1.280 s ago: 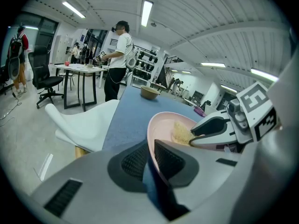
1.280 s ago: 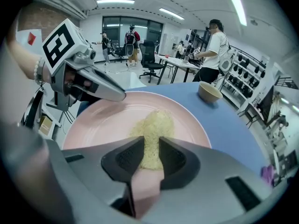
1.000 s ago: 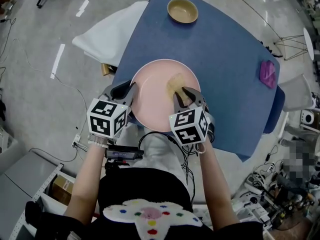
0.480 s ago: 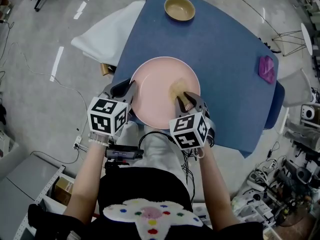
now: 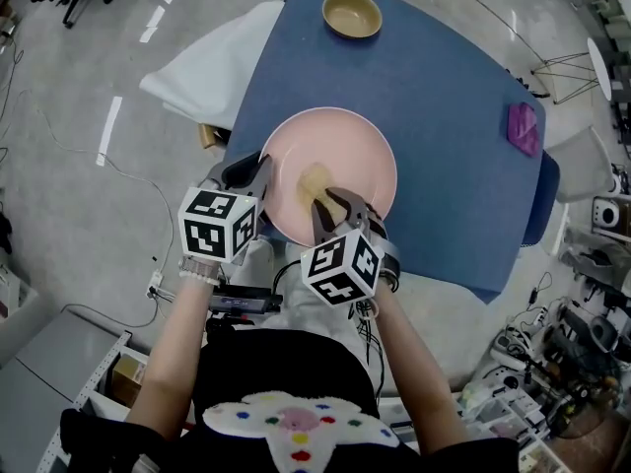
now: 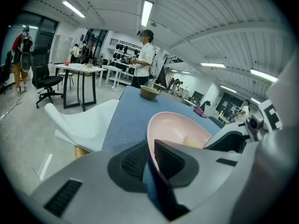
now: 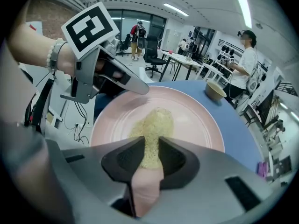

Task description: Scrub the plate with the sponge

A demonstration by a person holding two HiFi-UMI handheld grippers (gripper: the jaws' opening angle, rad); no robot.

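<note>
Pinching the left rim of the plate (image 5: 345,146), the left gripper (image 5: 258,177) has its fingers closed on that edge, one inside and one outside. The plate sits on the blue tabletop (image 5: 444,97) at the centre of the head view. The right gripper (image 5: 335,207) fingers pinch the sponge (image 5: 313,182), which rests on the plate's inner surface, left of centre. A bowl (image 5: 352,15) stands at the top of the frame, well apart.

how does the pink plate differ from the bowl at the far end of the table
The pink plate is wide and shallow; the tan bowl is smaller and deeper. The plate is clamped at its rim by the left gripper with a sponge on it; the bowl stands untouched. Both are round.
</note>
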